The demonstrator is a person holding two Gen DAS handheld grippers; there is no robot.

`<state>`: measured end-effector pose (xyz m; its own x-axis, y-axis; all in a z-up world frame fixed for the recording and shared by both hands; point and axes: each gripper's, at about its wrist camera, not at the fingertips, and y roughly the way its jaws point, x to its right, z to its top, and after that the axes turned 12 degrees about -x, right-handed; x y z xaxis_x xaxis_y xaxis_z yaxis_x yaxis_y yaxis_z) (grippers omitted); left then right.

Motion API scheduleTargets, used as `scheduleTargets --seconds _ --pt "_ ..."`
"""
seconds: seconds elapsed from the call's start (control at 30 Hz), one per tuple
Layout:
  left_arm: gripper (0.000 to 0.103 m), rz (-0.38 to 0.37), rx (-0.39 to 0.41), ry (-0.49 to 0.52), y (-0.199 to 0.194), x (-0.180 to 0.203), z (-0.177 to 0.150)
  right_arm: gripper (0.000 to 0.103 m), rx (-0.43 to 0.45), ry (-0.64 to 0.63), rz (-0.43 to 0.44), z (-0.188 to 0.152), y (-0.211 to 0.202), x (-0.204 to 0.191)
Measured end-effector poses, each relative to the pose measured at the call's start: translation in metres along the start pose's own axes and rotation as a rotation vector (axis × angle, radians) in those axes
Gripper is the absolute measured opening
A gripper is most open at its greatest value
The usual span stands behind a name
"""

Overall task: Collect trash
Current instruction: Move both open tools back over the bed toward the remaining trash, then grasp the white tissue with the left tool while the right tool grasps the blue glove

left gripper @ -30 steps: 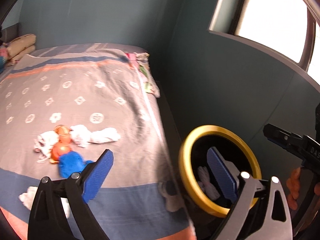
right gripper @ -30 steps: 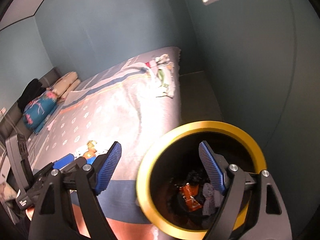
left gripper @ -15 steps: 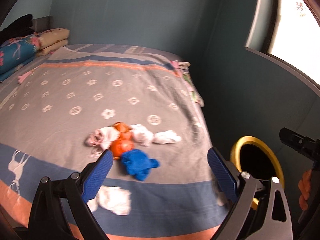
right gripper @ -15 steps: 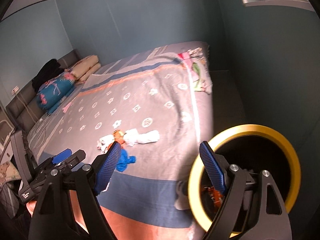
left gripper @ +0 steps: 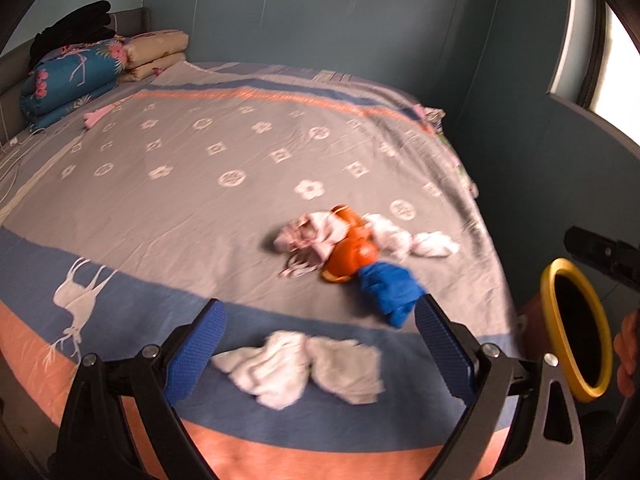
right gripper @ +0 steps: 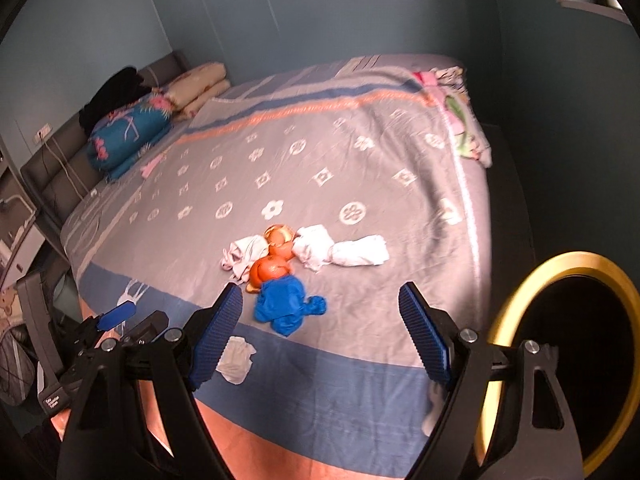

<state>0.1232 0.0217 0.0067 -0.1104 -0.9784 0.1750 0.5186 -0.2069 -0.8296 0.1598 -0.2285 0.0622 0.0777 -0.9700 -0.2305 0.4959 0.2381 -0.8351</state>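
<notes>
Left wrist view: the bed (left gripper: pixel 168 184) fills the frame, the gold-rimmed bin (left gripper: pixel 576 328) at its right edge. A white crumpled tissue (left gripper: pixel 304 368) lies straight ahead between the left gripper (left gripper: pixel 320 352) jaws, wide open, empty (long axis crosswise). The right gripper (right gripper: pixel 320 336), equally open and empty, aims nearer the blue wad (right gripper: pixel 286 304).

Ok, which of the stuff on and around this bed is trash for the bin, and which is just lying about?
Job:
- white crumpled tissue near bed edge
- blue wad
- orange wrappers
- white tissues in the pile
- yellow-rimmed bin

Lying about:
- folded quilts
- black clothes
- bedspread
</notes>
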Motion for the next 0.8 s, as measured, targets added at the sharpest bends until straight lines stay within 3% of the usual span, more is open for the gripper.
scheduleTargets --seconds 0.4,0.8 --pt "0.092 0.032 -0.085 -0.022 0.03 -0.035 -0.024 0.077 -0.145 -0.034 -0.02 0.01 0.084 -0.031" --pt "0.092 0.012 -0.146 -0.028 0.062 -0.035 -0.036 0.077 -0.251 -0.038 -0.035 0.012 0.149 -0.043"
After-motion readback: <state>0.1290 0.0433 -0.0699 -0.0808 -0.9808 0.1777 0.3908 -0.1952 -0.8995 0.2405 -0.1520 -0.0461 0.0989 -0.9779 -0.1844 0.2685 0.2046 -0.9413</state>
